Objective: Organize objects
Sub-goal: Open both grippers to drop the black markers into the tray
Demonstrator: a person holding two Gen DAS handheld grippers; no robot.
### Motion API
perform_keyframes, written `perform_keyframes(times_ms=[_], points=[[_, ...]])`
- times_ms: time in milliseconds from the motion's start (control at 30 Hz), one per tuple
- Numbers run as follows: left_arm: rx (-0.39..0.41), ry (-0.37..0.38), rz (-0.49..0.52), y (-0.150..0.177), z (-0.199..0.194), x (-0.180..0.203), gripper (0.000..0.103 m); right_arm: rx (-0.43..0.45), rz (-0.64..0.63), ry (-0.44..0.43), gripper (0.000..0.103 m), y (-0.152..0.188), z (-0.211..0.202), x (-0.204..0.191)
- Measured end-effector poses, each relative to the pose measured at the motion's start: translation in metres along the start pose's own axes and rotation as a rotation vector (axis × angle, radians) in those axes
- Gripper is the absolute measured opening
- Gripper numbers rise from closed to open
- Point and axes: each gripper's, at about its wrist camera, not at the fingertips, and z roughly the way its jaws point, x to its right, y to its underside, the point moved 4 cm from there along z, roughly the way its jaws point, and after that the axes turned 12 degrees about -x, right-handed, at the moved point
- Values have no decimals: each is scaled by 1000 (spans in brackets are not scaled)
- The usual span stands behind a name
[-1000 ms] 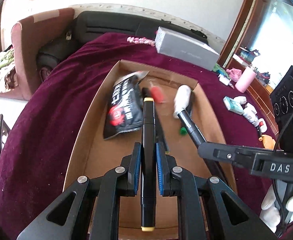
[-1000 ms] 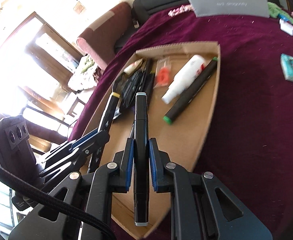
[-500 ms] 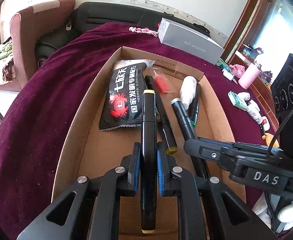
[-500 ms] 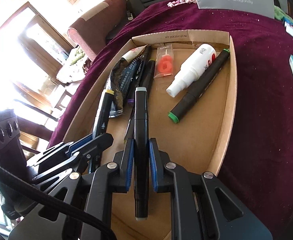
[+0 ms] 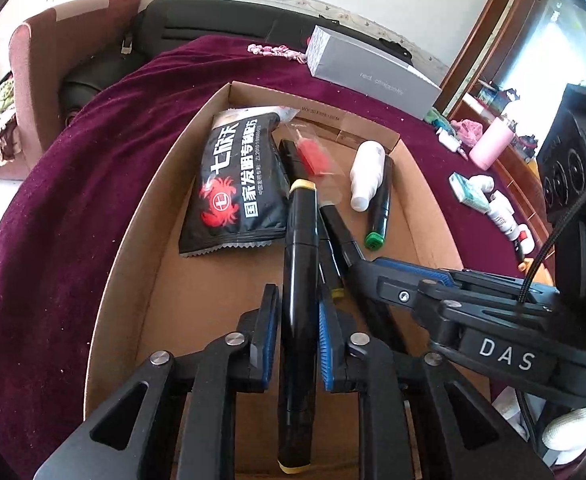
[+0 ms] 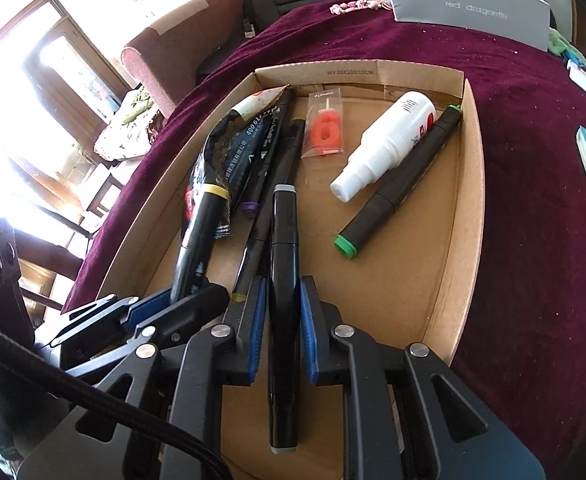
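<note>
Brown cardboard box (image 5: pixel 125 248) on the maroon cloth (image 5: pixel 73 184): above its near end our left gripper (image 5: pixel 297 320) is easing its jaws apart around a yellow-capped marker (image 5: pixel 299 280), while our right gripper (image 6: pixel 280 316) likewise loosens on a grey-capped marker (image 6: pixel 283 264). Inside the box lie a black snack packet (image 5: pixel 241 184), a white spray bottle (image 6: pixel 389 144) and a green-capped marker (image 6: pixel 405 180).

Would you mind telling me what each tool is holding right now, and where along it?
Left tool: yellow-capped marker, around its middle. Right tool: grey-capped marker, around its middle. Both tools' jaws are opening.
</note>
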Motion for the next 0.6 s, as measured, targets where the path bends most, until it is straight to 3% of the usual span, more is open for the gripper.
perform_keyframes(times_ms=[200, 233, 267, 367, 600], points=[[22, 66, -36, 1, -4, -7, 39, 42, 12, 14, 22, 1, -11, 2], [25, 75, -35, 1, -5, -6, 50, 48, 17, 13, 26, 1, -13, 3], [27, 88, -25, 1, -6, -4, 59, 57, 24, 14, 32, 1, -15, 5], [20, 68, 6, 2, -4, 3, 68, 75, 36, 9, 54, 2, -22, 7], [30, 100, -4, 3, -6, 2, 70, 134, -19, 34, 54, 9, -39, -5]])
